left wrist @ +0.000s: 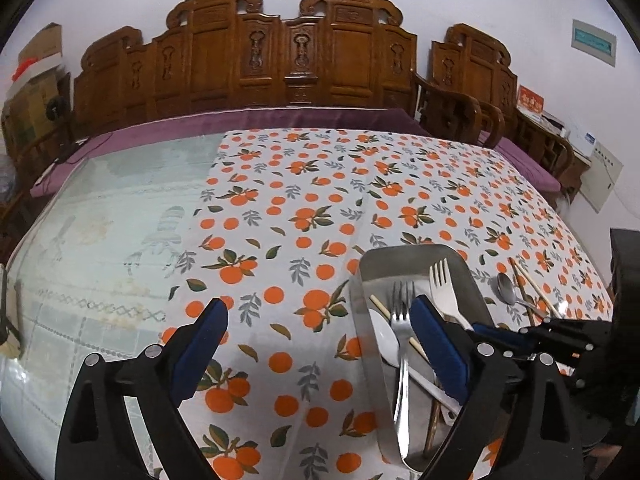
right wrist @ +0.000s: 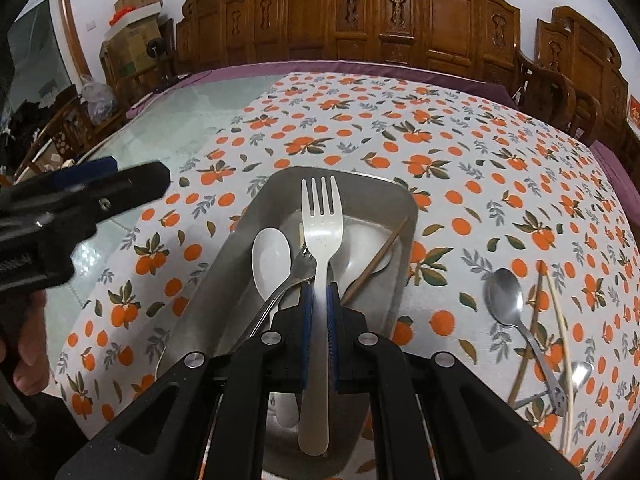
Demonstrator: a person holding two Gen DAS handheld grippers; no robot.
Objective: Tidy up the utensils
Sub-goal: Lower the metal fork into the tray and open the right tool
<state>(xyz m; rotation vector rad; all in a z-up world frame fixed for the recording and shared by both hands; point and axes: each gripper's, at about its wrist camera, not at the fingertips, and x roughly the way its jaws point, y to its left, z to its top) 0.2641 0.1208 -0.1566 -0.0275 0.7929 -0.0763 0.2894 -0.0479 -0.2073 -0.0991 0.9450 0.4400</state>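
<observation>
Across the worktop (left wrist: 120, 216), a white cloth printed with oranges and leaves (left wrist: 320, 184), bare glass at its left. Behind, a carved wooden bench (left wrist: 248, 56) with purple cushion (left wrist: 168, 132). Stacked cardboard boxes (right wrist: 134, 36) in the corner.

My left gripper (left wrist: 316, 328) in matte black plastic, angular linkage arms with triangular cut-outs, round silver pivot screws, blue padded fingers (left wrist: 202, 340), my right gripper (right wrist: 319, 304) built alike, blue ridged pads (right wrist: 307, 320)
</observation>
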